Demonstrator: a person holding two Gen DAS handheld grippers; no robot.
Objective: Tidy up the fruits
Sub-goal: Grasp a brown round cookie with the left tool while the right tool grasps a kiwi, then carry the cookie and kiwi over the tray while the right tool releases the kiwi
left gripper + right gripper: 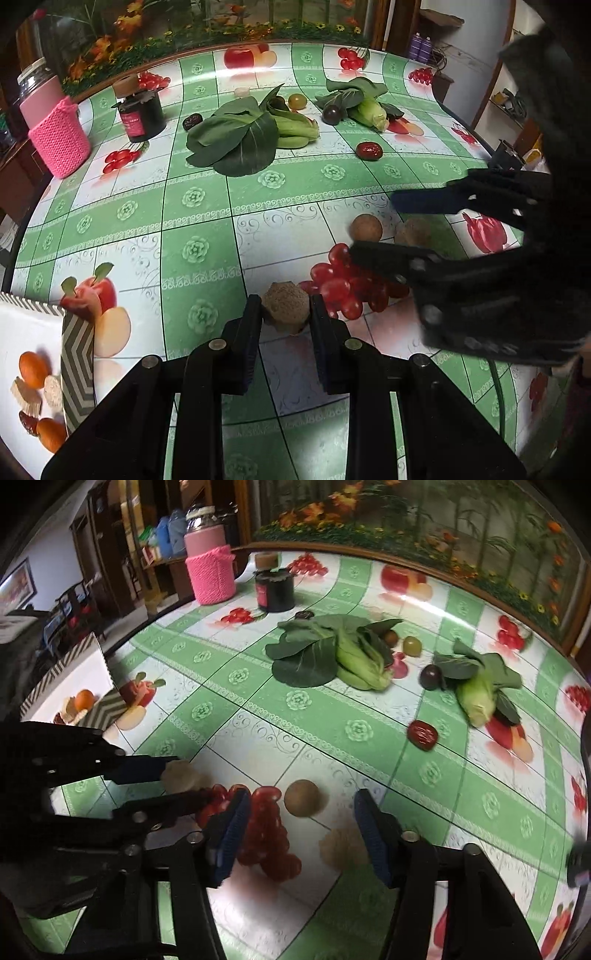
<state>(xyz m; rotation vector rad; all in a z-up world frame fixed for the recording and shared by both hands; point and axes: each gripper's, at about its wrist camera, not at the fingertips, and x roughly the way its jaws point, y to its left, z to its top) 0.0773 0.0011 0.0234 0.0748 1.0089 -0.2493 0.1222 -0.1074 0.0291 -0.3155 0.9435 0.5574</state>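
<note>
Left gripper (285, 314) fingers clenched on rough tan round fruit (285, 307), near counter edge. Right gripper (301, 834) fingers released, straddling blurred pale fruit (341, 845). Next: probably lift leftward to chevron-rimmed white tray (75, 354).

Pink knit-sleeved bottle (51, 122) beside dark jar (142, 114); bok choy (240, 136), perhaps.

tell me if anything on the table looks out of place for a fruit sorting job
Yes: two leafy greens, a bok choy and a smaller one, lie mid-table among the loose fruit. A dark jar and a pink knit-sleeved bottle stand at the far edge. Nothing looks spilled or damaged.
</note>
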